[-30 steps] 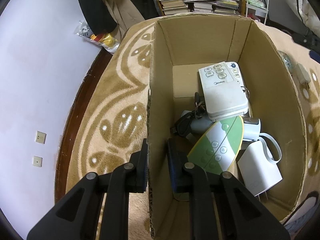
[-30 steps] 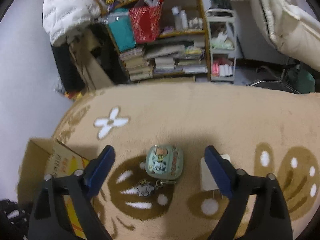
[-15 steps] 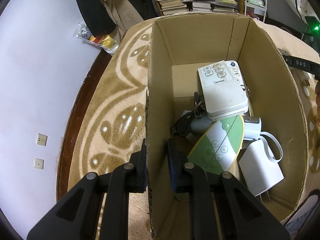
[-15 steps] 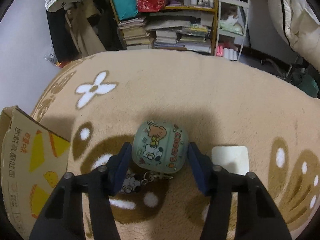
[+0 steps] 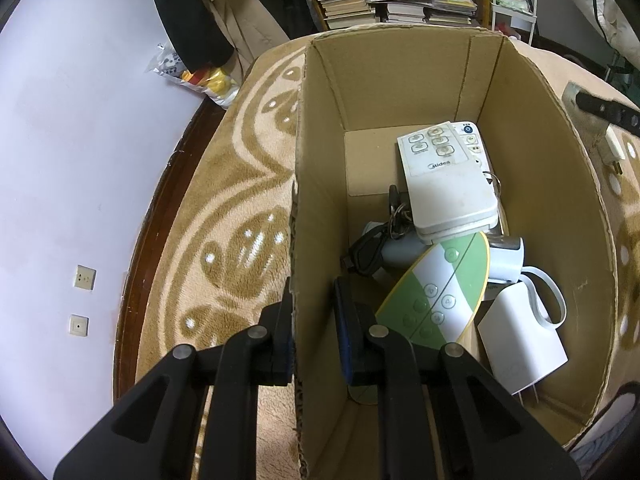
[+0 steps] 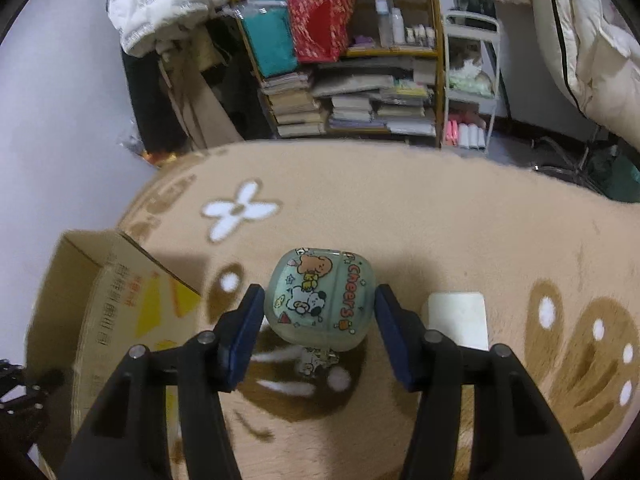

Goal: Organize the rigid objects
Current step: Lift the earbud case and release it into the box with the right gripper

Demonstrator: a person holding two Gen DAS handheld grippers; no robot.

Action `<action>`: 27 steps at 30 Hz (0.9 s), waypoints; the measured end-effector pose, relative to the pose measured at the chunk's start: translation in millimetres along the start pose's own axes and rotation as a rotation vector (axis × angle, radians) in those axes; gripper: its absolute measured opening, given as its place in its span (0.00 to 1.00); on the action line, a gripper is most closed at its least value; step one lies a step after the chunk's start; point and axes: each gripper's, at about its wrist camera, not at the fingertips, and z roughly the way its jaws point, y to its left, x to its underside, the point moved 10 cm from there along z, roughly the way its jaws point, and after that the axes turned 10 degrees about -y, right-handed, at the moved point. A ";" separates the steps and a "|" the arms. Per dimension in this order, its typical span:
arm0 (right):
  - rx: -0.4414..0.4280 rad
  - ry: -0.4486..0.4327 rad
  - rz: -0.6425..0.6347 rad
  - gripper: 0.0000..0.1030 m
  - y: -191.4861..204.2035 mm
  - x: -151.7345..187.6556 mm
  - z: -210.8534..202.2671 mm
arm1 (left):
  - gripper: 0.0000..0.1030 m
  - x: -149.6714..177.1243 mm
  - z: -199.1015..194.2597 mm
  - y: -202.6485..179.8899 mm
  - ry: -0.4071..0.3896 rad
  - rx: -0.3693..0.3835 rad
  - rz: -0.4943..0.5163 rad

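Observation:
My left gripper (image 5: pixel 314 312) is shut on the left wall of the cardboard box (image 5: pixel 316 208), one finger outside and one inside. Inside the box lie a white Midea remote (image 5: pixel 448 184), a green and white oval remote (image 5: pixel 436 292), a white charger plug (image 5: pixel 520 340), a pale blue mug (image 5: pixel 516 268) and a black cable with keys (image 5: pixel 384 232). My right gripper (image 6: pixel 320 320) is shut on a pale green cartoon case (image 6: pixel 322 300), lifted off the rug with its keychain charm (image 6: pixel 316 360) dangling below.
The box (image 6: pixel 100 320) stands left of the right gripper on a beige patterned rug (image 6: pixel 400 220). A white flat square (image 6: pixel 458 320) lies on the rug beside the right finger. A bookshelf (image 6: pixel 360 92), a white cart (image 6: pixel 472 80) and hanging coats stand behind.
The right gripper came down over the cartoon case, closed on it and has raised it off the rug. The left gripper stays clamped on the box wall.

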 end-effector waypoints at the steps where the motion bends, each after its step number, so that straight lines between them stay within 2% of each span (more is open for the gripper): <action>1: -0.001 -0.010 -0.007 0.58 2.4 -3.3 -2.6 | 0.16 0.1 0.4 0.5 0.001 0.001 -0.003; 8: -0.033 -0.069 0.016 0.58 17.0 -28.6 -31.8 | 0.16 0.6 0.7 2.1 0.002 0.007 -0.009; 14: -0.100 -0.125 0.047 0.58 35.7 -52.4 -66.1 | 0.17 0.4 0.9 3.0 0.004 0.011 -0.009; 17: -0.152 -0.160 0.061 0.58 51.9 -63.1 -87.0 | 0.17 0.3 1.0 2.8 0.005 0.010 -0.010; 23: -0.243 -0.230 0.003 0.58 96.2 -78.7 -131.5 | 0.17 0.3 0.7 1.4 0.006 0.005 -0.003; 27: -0.301 -0.234 -0.007 0.58 123.1 -80.3 -150.7 | 0.17 1.0 -0.1 0.8 0.005 0.002 0.001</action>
